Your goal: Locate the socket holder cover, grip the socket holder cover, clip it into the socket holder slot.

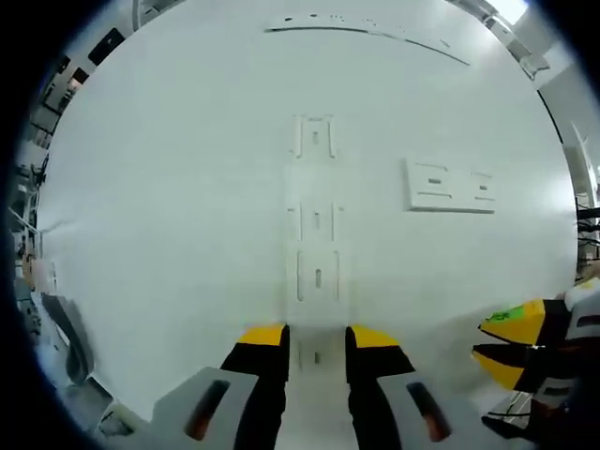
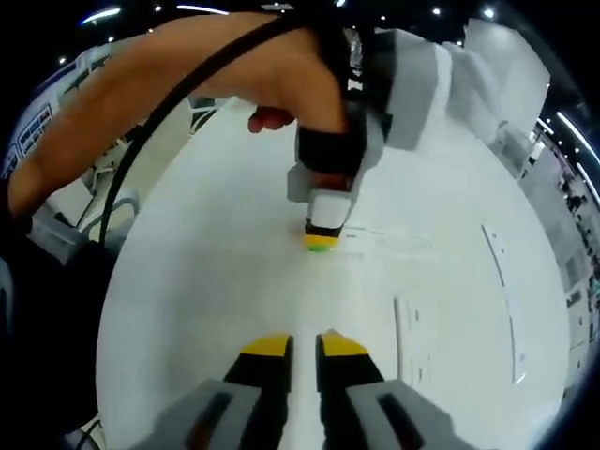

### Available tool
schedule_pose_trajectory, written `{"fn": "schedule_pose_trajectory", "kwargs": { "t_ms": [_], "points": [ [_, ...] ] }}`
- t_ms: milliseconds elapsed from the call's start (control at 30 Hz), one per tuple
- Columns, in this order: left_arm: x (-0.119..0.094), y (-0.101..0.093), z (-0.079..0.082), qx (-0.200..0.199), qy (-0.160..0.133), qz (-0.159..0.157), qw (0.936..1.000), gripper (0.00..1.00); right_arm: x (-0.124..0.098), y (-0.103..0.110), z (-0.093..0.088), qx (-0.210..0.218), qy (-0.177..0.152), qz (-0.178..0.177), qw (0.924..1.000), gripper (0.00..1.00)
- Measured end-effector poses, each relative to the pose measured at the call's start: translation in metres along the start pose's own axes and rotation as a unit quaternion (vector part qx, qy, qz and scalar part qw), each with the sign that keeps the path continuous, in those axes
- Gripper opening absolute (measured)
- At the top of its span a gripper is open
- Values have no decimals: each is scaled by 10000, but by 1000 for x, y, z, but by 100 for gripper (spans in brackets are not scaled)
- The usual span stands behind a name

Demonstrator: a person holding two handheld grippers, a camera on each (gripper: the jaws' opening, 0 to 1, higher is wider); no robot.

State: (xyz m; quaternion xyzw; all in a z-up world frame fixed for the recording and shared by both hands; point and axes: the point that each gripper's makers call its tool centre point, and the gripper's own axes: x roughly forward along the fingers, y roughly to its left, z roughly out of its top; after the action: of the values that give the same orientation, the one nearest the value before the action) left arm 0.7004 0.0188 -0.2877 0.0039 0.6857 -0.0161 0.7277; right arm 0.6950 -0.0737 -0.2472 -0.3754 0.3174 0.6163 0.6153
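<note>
A long white socket holder lies on the white table, running away from me. My left gripper is closed on its near end, a yellow-tipped jaw on each side of the strip. A white socket holder cover lies flat to the right of the holder, apart from it. My right gripper hovers at the right edge. In the right gripper view, my right gripper is shut with nothing in it. Beyond it, a hand holds the left gripper down on the holder's end. The cover lies to the right.
A thin long white strip lies near the table's far edge, also seen in the right gripper view as the strip. A person's forearm and a black cable cross the upper left. The table edge drops off at the lower left.
</note>
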Motion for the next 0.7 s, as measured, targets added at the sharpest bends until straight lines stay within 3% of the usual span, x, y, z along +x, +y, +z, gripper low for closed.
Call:
{"fn": "schedule_pose_trajectory", "kwargs": {
  "t_ms": [433, 700],
  "points": [
    [0, 2, 5, 1, 201, 8, 9998, 24, 0, 2, -1, -19, -7, 10, 10000, 12],
    [-3, 3, 7, -18, 180, 2, 9998, 24, 2, 1, -1, -20, 38, 34, 10000, 12]
  ]
}}
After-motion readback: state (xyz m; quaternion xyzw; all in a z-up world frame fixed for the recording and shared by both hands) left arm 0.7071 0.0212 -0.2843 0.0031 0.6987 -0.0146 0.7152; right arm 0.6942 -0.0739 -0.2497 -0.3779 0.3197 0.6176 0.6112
